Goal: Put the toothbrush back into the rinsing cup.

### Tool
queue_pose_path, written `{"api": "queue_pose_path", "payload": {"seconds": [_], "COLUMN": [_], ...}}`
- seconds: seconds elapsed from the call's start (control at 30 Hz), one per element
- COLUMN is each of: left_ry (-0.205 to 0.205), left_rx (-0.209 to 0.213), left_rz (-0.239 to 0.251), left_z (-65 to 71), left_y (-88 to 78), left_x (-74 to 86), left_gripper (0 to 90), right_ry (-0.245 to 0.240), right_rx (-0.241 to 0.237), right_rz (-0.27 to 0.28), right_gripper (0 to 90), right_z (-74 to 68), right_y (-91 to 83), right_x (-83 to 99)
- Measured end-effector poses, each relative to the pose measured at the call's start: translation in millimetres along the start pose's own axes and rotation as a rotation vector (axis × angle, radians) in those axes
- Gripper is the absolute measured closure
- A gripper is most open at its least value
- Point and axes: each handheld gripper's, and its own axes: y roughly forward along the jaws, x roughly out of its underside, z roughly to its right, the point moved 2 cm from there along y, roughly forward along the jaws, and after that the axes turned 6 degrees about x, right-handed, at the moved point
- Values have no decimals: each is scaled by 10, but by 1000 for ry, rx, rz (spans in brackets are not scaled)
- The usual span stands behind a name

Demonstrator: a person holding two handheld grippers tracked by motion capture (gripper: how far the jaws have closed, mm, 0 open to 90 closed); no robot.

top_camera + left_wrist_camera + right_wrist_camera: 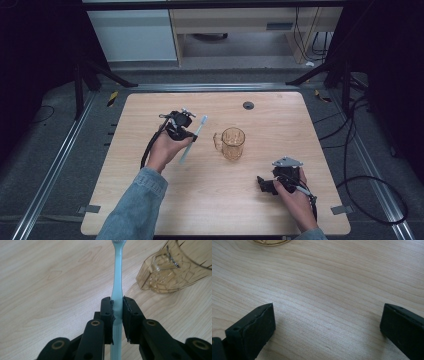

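Left claw [117, 312]: pinching a pale blue toothbrush [116, 290] at mid-handle, bristle head pointing away from the hand, raised over the worktop [150, 107] just left of the amber glass mug [233, 143]. Step judged in hand: carrying the brush toward the mug, the next move likely calling for tipping it upright above the rim before release. Right claw [324, 322]: spread wide, holding nothing, low over bare wood, right of the mug.
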Motion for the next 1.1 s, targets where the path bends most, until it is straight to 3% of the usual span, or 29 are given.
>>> {"api": "queue_pose_path", "payload": {"seconds": [0.1,0.33,0.53,0.63,1.1], "left_ry": [2,35,10,22,-15], "left_rx": [14,-16,-1,-14,-26], "left_rz": [71,164,212,237,424], "left_z": [44,169,214,267,365], "left_y": [-37,-97,-64,-82,-190], "left_x": [-18,-30,8,4,-102], "left_gripper": [783,784,784,784,784], "right_ry": [0,-1,-14,-18,-16], "right_rx": [1,-3,-2,-12,-24], "right_rz": [0,0,4,4,1], "right_gripper": [4,4,4,4,4], "right_z": [0,0,8,13,10], "right_y": [0,-3,0,-5,-12], "right_x": [0,4,6,9,12]}}
